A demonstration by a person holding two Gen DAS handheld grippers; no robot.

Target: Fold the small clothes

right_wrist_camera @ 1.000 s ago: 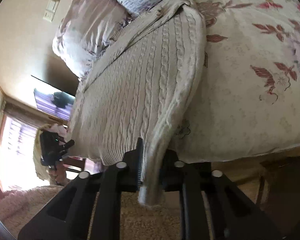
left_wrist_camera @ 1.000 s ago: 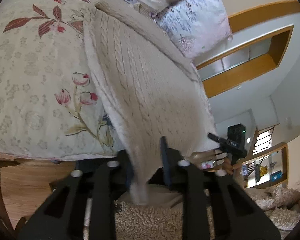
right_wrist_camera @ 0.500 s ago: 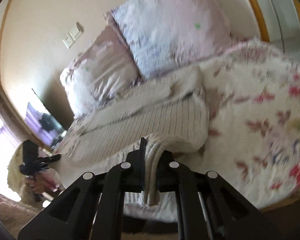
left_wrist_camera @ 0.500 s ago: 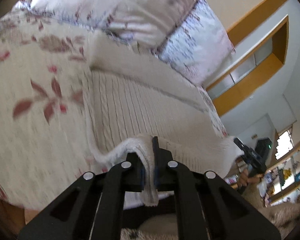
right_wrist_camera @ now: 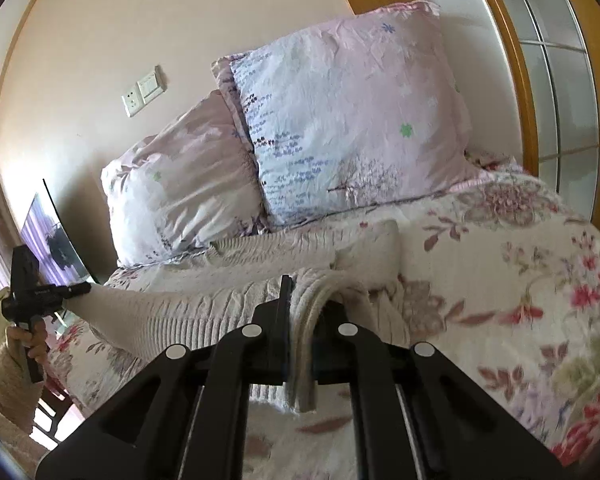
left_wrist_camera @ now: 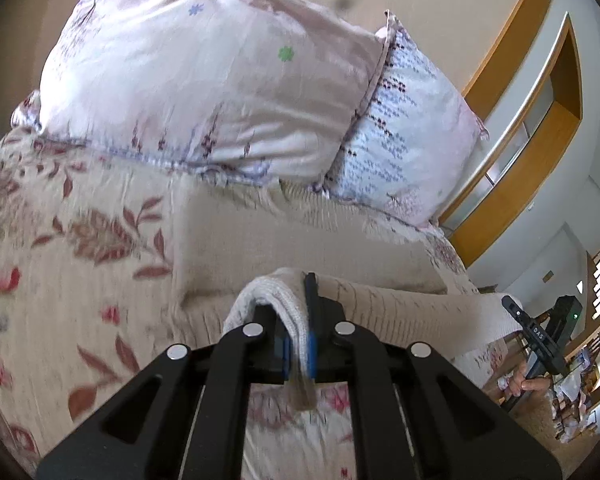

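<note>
A cream cable-knit sweater [left_wrist_camera: 284, 240] lies across the floral bedspread [left_wrist_camera: 80, 248], its top end near the pillows. My left gripper [left_wrist_camera: 298, 320] is shut on one corner of its hem, the knit bunched over the left finger. In the right wrist view the same sweater [right_wrist_camera: 204, 304] has its near edge lifted off the bed. My right gripper [right_wrist_camera: 300, 320] is shut on the other hem corner, with folds of knit pinched between the pads. Each view shows the other gripper at the far end of the hem, the right one [left_wrist_camera: 516, 312] and the left one [right_wrist_camera: 80, 290].
Two pink and white patterned pillows [right_wrist_camera: 340, 128] lean at the head of the bed against a beige wall with a socket [right_wrist_camera: 144, 92]. A wooden-framed cupboard [left_wrist_camera: 540, 120] stands beside the bed. A person's hand [right_wrist_camera: 28, 340] in a cream sleeve holds the left gripper's handle.
Both grippers have risen with the hem and tilted up from the bed's edge. The hem now hangs lifted above the bedspread, and the pillows have come into view.
</note>
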